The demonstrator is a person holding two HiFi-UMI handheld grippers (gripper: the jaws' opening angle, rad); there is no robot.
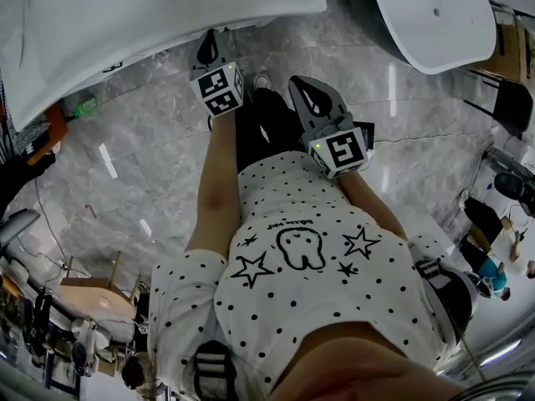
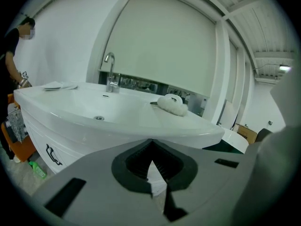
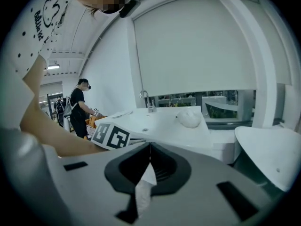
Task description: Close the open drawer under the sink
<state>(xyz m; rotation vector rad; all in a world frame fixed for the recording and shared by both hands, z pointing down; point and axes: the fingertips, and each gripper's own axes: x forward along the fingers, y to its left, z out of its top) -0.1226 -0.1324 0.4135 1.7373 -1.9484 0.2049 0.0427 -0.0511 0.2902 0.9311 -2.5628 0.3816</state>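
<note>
The white sink point(image 2: 94, 112) with its chrome tap point(image 2: 110, 78) stands in front of me. Below the basin the white cabinet front point(image 2: 40, 135) carries a black handle point(image 2: 53, 155); I cannot tell whether the drawer stands out. In the head view the sink point(image 1: 159, 11) lies at the top left. My left gripper point(image 1: 209, 44) hangs just short of the sink's edge, shut and empty point(image 2: 151, 147). My right gripper point(image 1: 305, 90) is beside it, a little further back, also shut with nothing in it point(image 3: 150, 147). Neither touches the sink.
A white rolled cloth point(image 2: 172, 104) lies on the sink's right side, and a flat white item point(image 2: 59, 85) at its far left. A second white basin point(image 1: 435, 15) stands to the right. A person point(image 2: 14, 55) stands left of the sink. The floor is grey marble point(image 1: 142, 165).
</note>
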